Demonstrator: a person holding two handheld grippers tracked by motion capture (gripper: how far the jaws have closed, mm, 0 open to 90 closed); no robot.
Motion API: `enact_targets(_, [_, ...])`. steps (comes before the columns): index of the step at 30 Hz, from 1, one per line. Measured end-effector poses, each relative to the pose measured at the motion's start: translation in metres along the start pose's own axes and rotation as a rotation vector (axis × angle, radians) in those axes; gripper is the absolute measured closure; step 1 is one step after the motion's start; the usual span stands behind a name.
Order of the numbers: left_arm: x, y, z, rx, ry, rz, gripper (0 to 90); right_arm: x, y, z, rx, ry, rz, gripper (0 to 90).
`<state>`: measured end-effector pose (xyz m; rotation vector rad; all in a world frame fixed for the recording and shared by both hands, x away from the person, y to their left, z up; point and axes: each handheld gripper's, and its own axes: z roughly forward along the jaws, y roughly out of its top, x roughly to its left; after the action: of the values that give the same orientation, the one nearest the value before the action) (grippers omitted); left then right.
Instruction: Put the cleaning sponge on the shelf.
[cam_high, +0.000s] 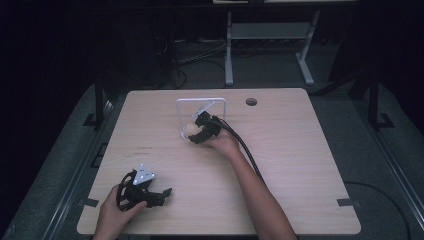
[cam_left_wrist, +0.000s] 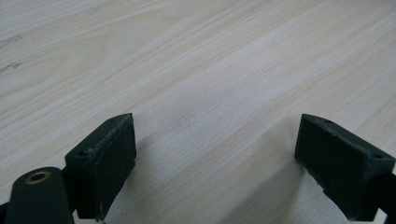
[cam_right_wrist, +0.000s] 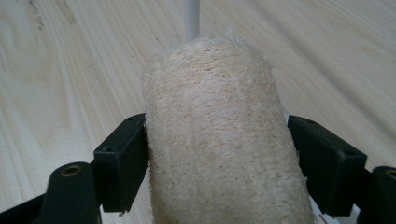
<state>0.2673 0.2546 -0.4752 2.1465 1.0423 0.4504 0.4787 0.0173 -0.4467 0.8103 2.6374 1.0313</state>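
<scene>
1. The right hand-held gripper (cam_high: 196, 134) is clamped on a loofah sponge (cam_right_wrist: 215, 135), one jaw pressed against each of its flanks, so the pick-up looks done.
2. The loofah sponge sits near the middle of the counter (cam_high: 300, 150), right at the foot of a white wire rack (cam_high: 201, 101); whether it touches the counter I cannot tell.
3. Left, as I judge it: moving the sponge to the rack and letting go.
4. Its long axis runs along the gripper's line of sight, the far end pointing at the rack's white post.
5. The left hand-held gripper (cam_high: 150, 192) rests near the counter's front-left edge, jaws apart and empty.
</scene>
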Motion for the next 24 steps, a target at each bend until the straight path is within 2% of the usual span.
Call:
enact_targets(10, [0.0,0.0,0.0,0.0,0.0,0.0,11.9,-0.002,-0.001,0.003,0.018,-0.008,0.013,22.8])
enact_targets(14, [0.0,0.0,0.0,0.0,0.0,0.0,11.9,-0.002,-0.001,0.001,0.012,-0.015,0.013,19.7])
enact_targets(24, [0.0,0.0,0.0,0.0,-0.001,0.0,11.9,0.001,0.005,-0.018,-0.034,-0.028,-0.004,18.8])
